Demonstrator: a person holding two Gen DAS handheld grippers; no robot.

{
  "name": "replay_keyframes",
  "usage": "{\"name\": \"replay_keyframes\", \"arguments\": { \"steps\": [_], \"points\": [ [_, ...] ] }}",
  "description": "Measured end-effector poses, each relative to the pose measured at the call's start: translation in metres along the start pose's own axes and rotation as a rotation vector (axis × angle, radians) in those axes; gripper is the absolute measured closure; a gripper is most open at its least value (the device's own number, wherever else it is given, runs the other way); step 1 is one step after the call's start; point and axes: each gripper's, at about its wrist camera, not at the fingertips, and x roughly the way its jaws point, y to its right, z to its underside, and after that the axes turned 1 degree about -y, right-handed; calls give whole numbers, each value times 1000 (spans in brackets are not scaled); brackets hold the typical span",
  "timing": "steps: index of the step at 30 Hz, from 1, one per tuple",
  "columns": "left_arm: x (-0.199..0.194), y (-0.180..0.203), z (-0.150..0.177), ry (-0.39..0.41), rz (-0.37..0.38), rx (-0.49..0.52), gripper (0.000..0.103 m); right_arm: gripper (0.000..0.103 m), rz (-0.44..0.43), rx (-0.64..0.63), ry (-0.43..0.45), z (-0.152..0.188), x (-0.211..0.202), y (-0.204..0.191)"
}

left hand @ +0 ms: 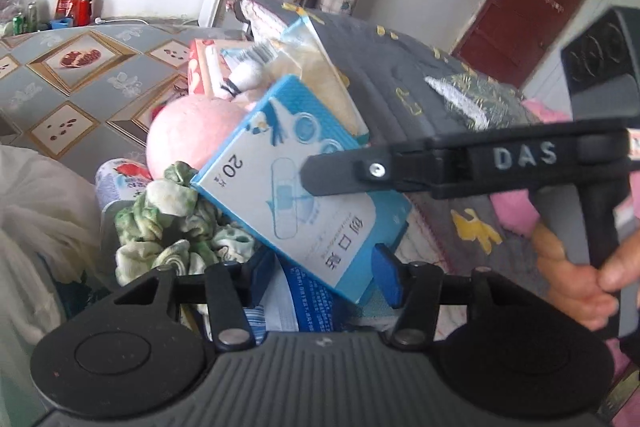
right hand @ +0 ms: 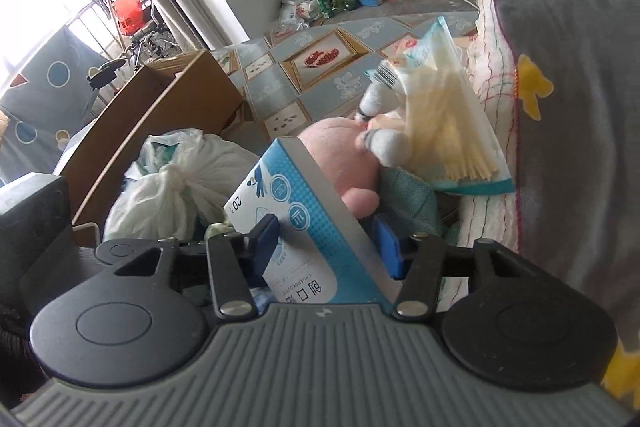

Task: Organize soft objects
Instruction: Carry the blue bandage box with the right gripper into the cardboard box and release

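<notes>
A blue and white plaster box (left hand: 276,163) stands tilted over a pile of soft things. My right gripper (right hand: 326,243) is shut on the box (right hand: 308,215), one blue pad on each side. In the left wrist view one black finger (left hand: 340,173) of it lies across the box's face. My left gripper (left hand: 324,277) is open, with the box's lower corner between its pads. Behind the box lie a pink plush toy (left hand: 188,131) (right hand: 340,155) and a crumpled green and white cloth (left hand: 168,219).
A packet of noodles (right hand: 448,123) leans on a folded grey blanket with yellow patches (right hand: 580,107) at the right. A tied white plastic bag (right hand: 172,179) and a cardboard carton (right hand: 160,107) sit at the left. A person's hand (left hand: 580,279) holds the right gripper's handle.
</notes>
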Motion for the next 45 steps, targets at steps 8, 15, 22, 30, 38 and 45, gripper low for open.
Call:
{"name": "replay_keyframes", "arguments": {
  "steps": [8,15,22,30,38,45],
  "points": [
    [-52,-2,-1,85,28,-44,48,53,31,-14,31,-2,-34,-52],
    [-129,-20,-1,197,-7,-53,49,53,-41,-4,43,-14,-44,-120],
    [-210,-71,-4,266,-159,-82,49,54,-237,43,19,-51,1,-196],
    [-257,-171,-24,221,-347,-176,49,54,-384,157,-143,-104,122,-273],
    [-241,-303,-63,99,-382,-293,49,51,-358,254,-232,-150,246,-297],
    [-188,-389,-78,-83,-473,-327,40,48,-216,191,-143,-176,282,-283]
  ]
}}
